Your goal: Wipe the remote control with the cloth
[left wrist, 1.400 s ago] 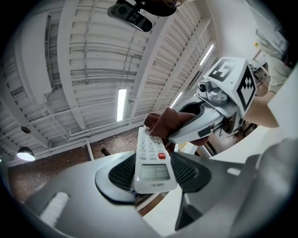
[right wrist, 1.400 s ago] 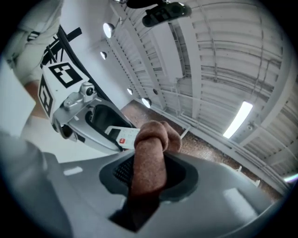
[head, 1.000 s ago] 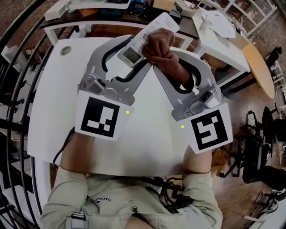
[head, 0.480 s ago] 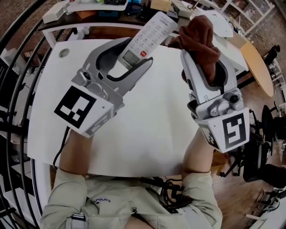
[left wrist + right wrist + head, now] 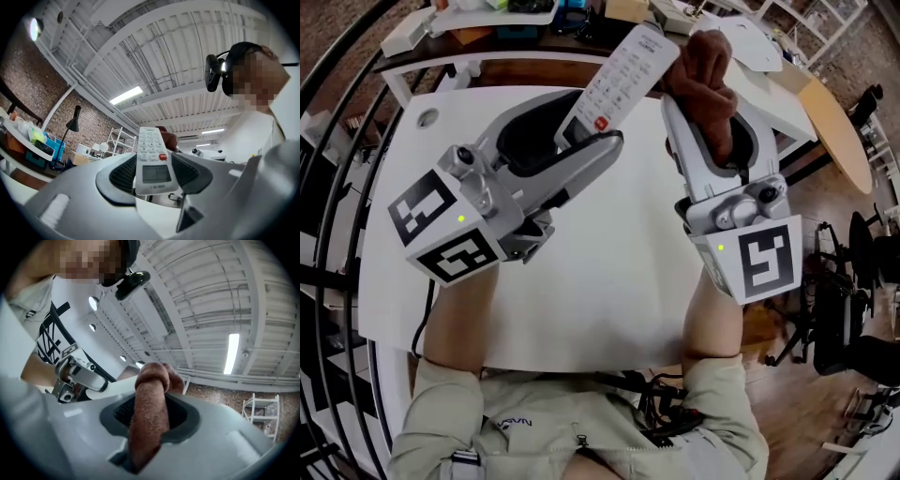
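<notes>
My left gripper (image 5: 589,131) is shut on the lower end of a white remote control (image 5: 623,70), which sticks up and away over the table's far edge. In the left gripper view the remote (image 5: 152,157) stands between the jaws, its display and red button facing the camera. My right gripper (image 5: 705,108) is shut on a bunched brown cloth (image 5: 705,66), held just right of the remote's top; I cannot tell if they touch. In the right gripper view the cloth (image 5: 150,411) fills the gap between the jaws. Part of the cloth (image 5: 169,139) shows behind the remote.
A white table (image 5: 609,281) lies below both grippers. A round wooden table (image 5: 839,131) stands at the right, with chair bases (image 5: 834,309) beside it. Cluttered shelves (image 5: 487,14) line the back. A black railing (image 5: 328,187) runs along the left.
The cloth was pressed on the remote; my right gripper has since lifted it off to the right. My left gripper has rolled, so its marker cube and the remote are turned.
</notes>
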